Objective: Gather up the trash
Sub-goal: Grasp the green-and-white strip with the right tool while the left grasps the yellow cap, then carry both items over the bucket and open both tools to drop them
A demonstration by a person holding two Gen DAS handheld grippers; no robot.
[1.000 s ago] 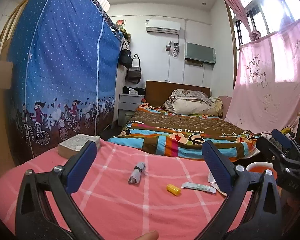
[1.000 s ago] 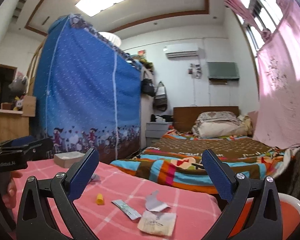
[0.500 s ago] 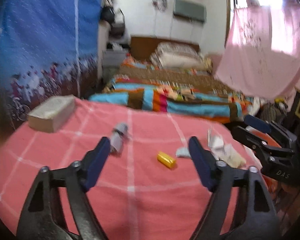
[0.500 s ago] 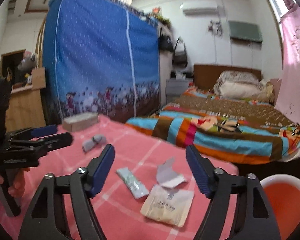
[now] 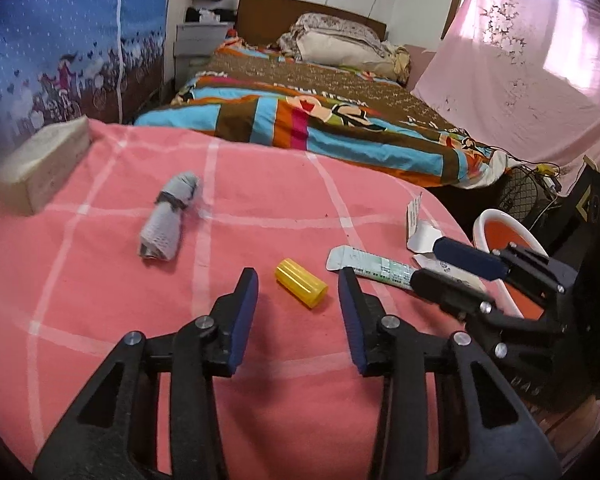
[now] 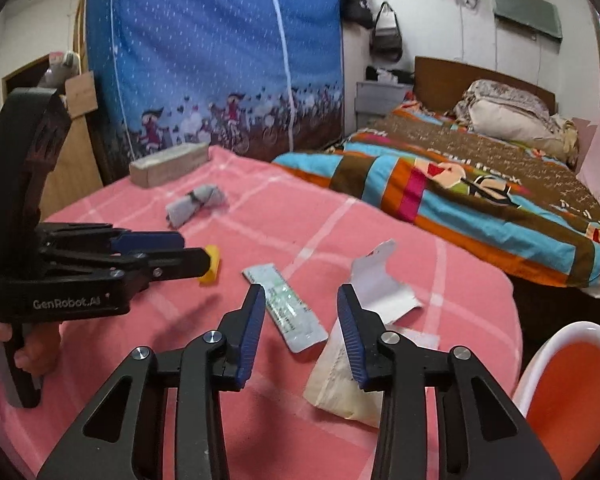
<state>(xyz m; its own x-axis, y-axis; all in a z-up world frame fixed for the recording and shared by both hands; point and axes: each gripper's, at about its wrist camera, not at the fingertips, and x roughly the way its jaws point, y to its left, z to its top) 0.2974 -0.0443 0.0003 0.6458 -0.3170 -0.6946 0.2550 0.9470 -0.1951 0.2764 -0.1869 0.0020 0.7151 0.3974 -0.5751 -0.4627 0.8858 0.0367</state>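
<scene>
Trash lies on a pink checked cloth. A yellow cap lies just ahead of my left gripper, which is open with a finger on each side of it. A long white-green sachet lies between and ahead of the fingers of my right gripper, which is open. A beige packet lies under its right finger. A torn white wrapper and a grey rolled wad lie further off. An orange bin with a white rim stands at the right.
A beige box lies at the cloth's far left. A bed with a striped blanket stands beyond the cloth. A blue printed curtain hangs at the left, a pink sheet at the right.
Both grippers have tilted down and come closer to the cloth. Their jaws have narrowed. The left now straddles the yellow cap and the right stands over the sachet.
</scene>
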